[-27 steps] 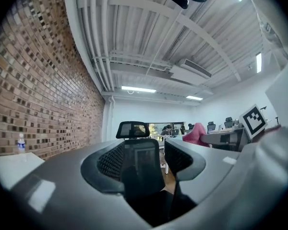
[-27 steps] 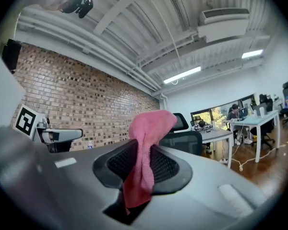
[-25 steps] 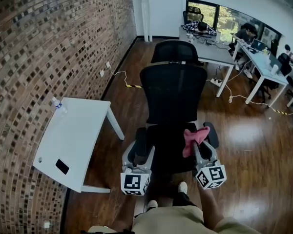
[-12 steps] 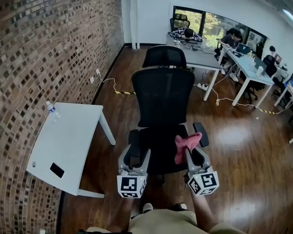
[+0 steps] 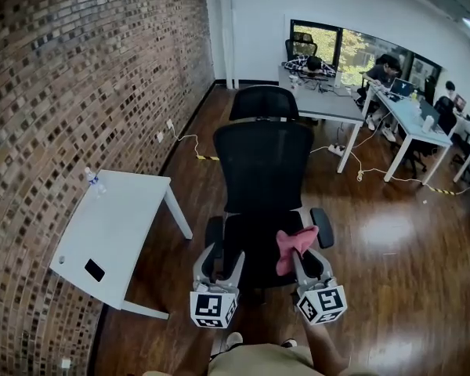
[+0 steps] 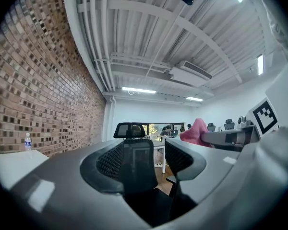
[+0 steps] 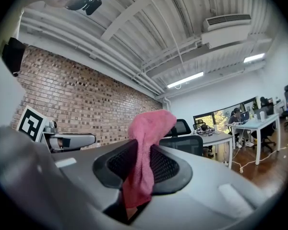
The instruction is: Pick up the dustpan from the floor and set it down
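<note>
1. A white table (image 5: pixel 117 225) stands along the brick wall (image 5: pixel 70 92). A small bottle (image 5: pixel 94 180) sits at its far corner.
2. The left gripper (image 5: pixel 219 255) is held level, just behind the seat's left edge. Its jaws stand a narrow way apart and have just eased a little closer. Nothing is between them; only the chair shows through the gap.
3. The black office chair (image 5: pixel 265 171) faces away, straight ahead of both grippers, on the dark wooden floor (image 5: pixel 407 257).
4. The right gripper (image 5: pixel 307 257) is also level, at the seat's right edge. Its jaws are clamped on a pink cloth (image 5: pixel 292 245), which bunches up above the pads and hangs down between them.
5. Farther right, well apart from the chair, people sit at white desks (image 5: pixel 411 108) by the window.
6. The dustpan is not visible in any view, so its place cannot be told.
</note>
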